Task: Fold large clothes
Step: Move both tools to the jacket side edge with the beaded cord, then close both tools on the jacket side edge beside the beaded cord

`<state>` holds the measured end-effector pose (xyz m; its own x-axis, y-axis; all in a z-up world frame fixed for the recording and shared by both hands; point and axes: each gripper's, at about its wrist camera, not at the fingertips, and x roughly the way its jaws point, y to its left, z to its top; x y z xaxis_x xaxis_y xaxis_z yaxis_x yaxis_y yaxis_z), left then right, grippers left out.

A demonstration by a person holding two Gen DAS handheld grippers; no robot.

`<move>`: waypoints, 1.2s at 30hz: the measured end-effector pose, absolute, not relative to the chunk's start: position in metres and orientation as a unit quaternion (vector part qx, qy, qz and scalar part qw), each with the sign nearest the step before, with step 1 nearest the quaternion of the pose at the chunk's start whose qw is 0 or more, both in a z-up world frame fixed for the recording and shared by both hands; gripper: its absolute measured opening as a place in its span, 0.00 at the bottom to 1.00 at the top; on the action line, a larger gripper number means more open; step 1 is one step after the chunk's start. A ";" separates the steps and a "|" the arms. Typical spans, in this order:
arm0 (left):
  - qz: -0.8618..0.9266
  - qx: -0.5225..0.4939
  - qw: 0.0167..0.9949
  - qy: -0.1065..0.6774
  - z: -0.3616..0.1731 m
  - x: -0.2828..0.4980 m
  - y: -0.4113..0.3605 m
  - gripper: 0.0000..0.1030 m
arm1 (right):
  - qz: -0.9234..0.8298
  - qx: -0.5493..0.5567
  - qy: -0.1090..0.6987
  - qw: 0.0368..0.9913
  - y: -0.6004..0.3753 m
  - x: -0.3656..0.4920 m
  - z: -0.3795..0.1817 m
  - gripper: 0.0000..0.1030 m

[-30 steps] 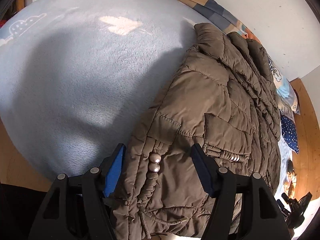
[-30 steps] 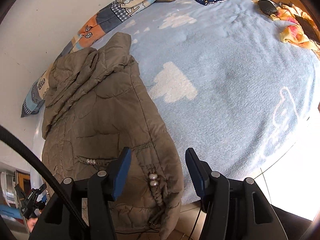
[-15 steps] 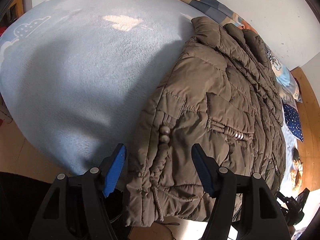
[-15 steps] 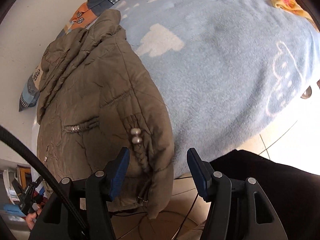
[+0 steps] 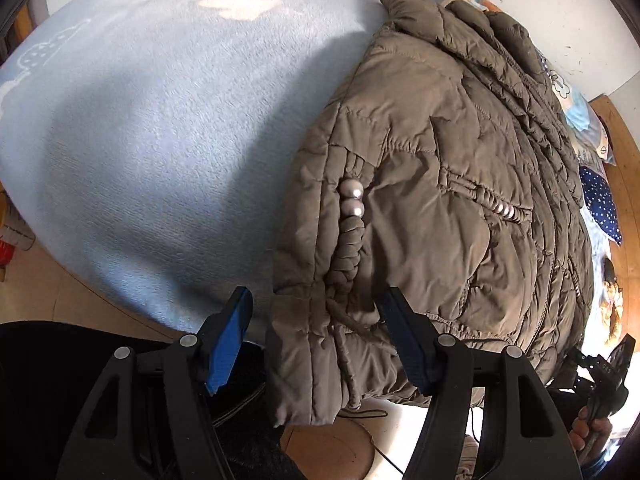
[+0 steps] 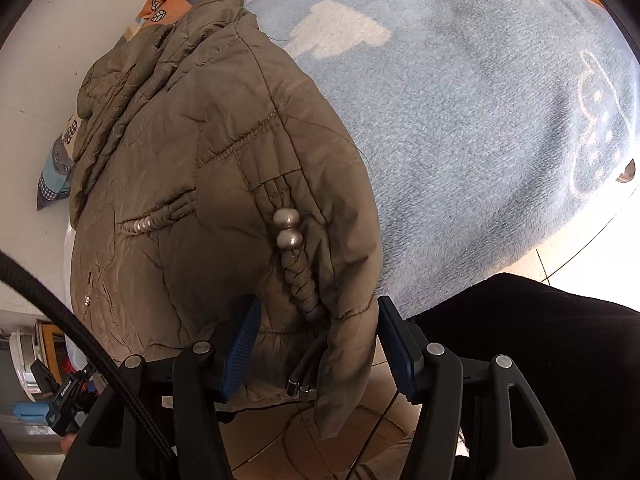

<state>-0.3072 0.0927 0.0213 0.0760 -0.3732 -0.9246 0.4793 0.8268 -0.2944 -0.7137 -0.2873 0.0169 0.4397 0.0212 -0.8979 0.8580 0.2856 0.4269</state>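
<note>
Brown puffer jacket (image 5: 460, 200) lies on the blue blanket (image 5: 160, 140), hem hanging off the bed edge. Left gripper (image 5: 316, 340) and right gripper (image 6: 316, 344) both open, straddling the hem — bite deep, past the braided cord (image 6: 300, 276). Starry pillow (image 5: 600, 200) is well clear.

Olive quilted jacket (image 5: 448, 184) — flat on bed, hem overhanging.

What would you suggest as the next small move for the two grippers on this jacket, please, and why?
Probably close both. The left gripper and right gripper stand open astride the bottom corners of the brown jacket, which overhang the edge of the blue blanket, and neither pinches the hem yet.
</note>
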 end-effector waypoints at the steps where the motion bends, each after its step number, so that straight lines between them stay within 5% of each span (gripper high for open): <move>1: -0.292 0.042 0.730 0.617 0.018 -0.306 0.091 0.65 | -0.310 0.508 0.433 0.676 -0.287 -0.712 0.016 0.61; 5: -0.316 0.032 0.728 0.608 0.018 -0.312 0.082 0.64 | -0.314 0.481 0.444 0.687 -0.283 -0.702 0.020 0.34; 7: -0.317 0.043 0.736 0.597 0.019 -0.316 0.078 0.62 | -0.316 0.467 0.443 0.697 -0.280 -0.700 0.024 0.29; 17: -0.312 0.079 0.750 0.577 0.019 -0.325 0.069 0.60 | -0.319 0.435 0.445 0.715 -0.273 -0.688 0.031 0.22; 36: -0.304 0.052 0.737 0.601 0.007 -0.310 0.078 0.62 | -0.328 0.419 0.465 0.707 -0.268 -0.669 0.020 0.26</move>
<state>-0.3103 0.0783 0.0073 0.0914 -0.3864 -0.9178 0.5107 0.8094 -0.2899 -0.6690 -0.2676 0.0198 0.3518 -0.0743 -0.9331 0.8546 0.4323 0.2878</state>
